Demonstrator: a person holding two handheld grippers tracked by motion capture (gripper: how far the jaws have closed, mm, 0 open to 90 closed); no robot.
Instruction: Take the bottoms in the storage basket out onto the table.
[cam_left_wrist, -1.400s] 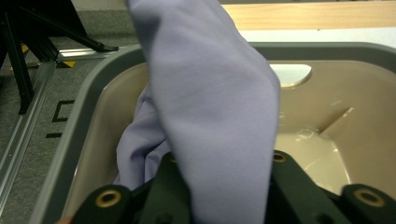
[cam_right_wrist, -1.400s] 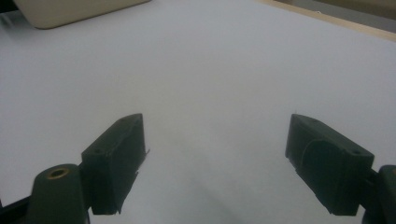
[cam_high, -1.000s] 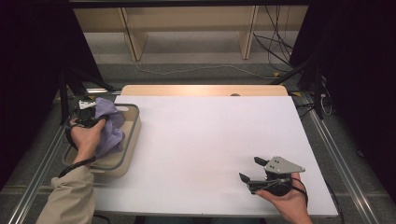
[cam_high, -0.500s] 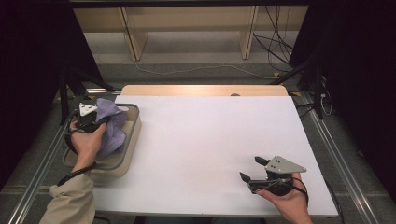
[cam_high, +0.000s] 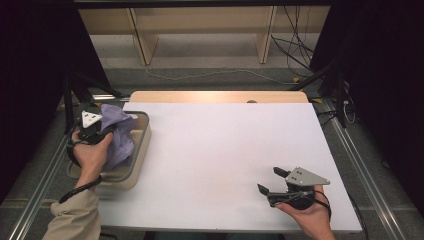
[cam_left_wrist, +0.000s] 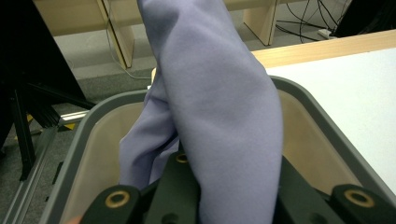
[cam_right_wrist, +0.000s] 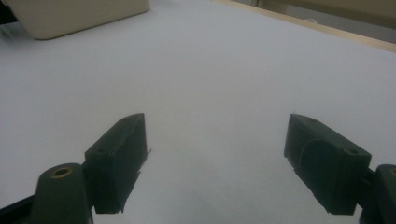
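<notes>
At the far left I have the left gripper (cam_high: 100, 131) clenched on a soft lavender cloth (cam_high: 117, 135), which hangs bunched over the beige plastic tub with a grey rim (cam_high: 142, 145) at the left edge of the white table (cam_high: 220, 150). Over at the near right, my right gripper (cam_high: 272, 181) rests with its jaws spread wide, nothing between them.
</notes>
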